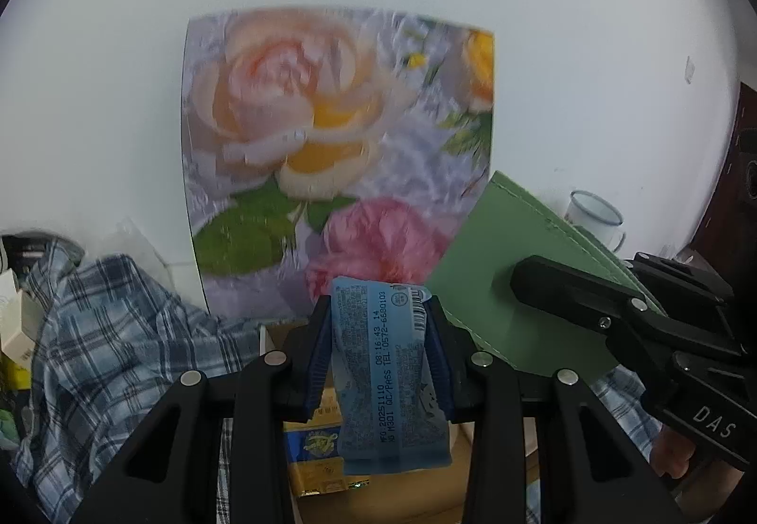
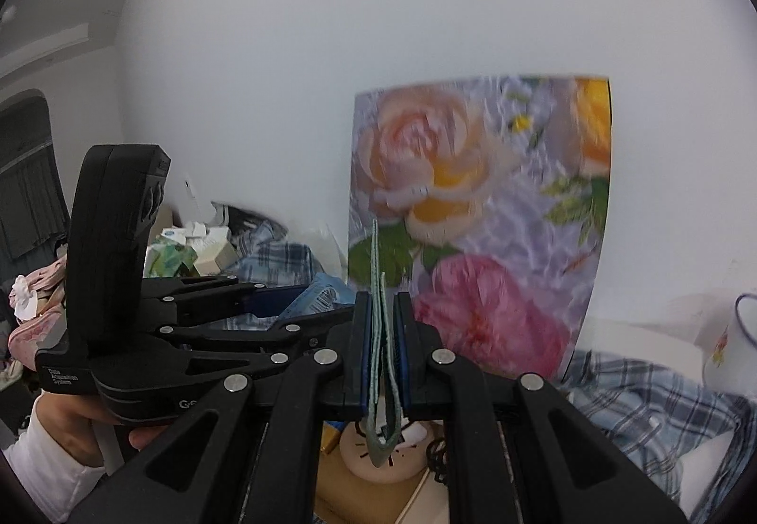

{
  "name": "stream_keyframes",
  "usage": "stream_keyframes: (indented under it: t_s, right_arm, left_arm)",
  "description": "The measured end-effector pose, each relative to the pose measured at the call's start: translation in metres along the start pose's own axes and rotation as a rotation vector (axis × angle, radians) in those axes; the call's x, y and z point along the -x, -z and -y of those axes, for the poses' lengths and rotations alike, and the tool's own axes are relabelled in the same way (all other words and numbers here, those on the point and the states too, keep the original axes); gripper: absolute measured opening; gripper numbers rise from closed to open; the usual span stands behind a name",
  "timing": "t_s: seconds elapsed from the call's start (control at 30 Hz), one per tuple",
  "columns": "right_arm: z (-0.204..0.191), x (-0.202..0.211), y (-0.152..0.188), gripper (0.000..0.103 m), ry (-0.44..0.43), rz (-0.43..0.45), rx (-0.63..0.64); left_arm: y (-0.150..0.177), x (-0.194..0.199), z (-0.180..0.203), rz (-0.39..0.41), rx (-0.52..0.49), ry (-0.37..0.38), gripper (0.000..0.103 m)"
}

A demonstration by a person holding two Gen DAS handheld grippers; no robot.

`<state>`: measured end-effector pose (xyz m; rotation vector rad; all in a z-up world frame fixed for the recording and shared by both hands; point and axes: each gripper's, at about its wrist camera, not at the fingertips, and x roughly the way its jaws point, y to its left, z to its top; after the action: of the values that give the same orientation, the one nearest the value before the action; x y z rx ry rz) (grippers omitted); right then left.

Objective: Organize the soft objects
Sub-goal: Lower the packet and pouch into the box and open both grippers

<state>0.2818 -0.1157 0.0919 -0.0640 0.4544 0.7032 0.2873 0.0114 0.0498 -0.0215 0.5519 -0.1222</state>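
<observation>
A blue tissue packet [image 1: 378, 377] with printed text stands upright between the blue pads of my left gripper [image 1: 378, 316], which is shut on it. In the right wrist view the same left gripper [image 2: 321, 304] reaches in from the left with the blue packet [image 2: 317, 292] in its jaws. My right gripper [image 2: 383, 301] is shut on a folded green sheet [image 2: 382, 335], seen edge-on. The left wrist view shows that green sheet [image 1: 515, 235] flat-on, with the right gripper [image 1: 518, 283] clamped on its lower right part.
A floral panel [image 1: 331, 136] leans against the white wall. A blue plaid shirt [image 1: 118, 335] lies in a heap at the left and also under the grippers [image 2: 662, 406]. A white enamel mug [image 1: 596, 216] stands at the right. A cardboard box [image 1: 402, 495] with small packages lies below.
</observation>
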Motion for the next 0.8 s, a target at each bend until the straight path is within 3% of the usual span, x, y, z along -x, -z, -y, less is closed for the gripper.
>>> stream_keyframes:
  t_s: [0.37,0.77,0.8]
  right_arm:
    - [0.024,-0.040,0.033,0.009,-0.006,-0.140,-0.088]
    - [0.044,-0.059,0.052,0.009,0.021,-0.228,-0.159]
    - [0.044,-0.060,0.053,0.009,0.025,-0.231,-0.159]
  left_arm:
    - [0.025,-0.040,0.003,-0.095,-0.011,0.006,0.039]
    - [0.035,-0.062,-0.009,-0.167,0.025,-0.002,0.039]
    - [0.035,-0.062,-0.008,-0.166,0.017,-0.015,0.043]
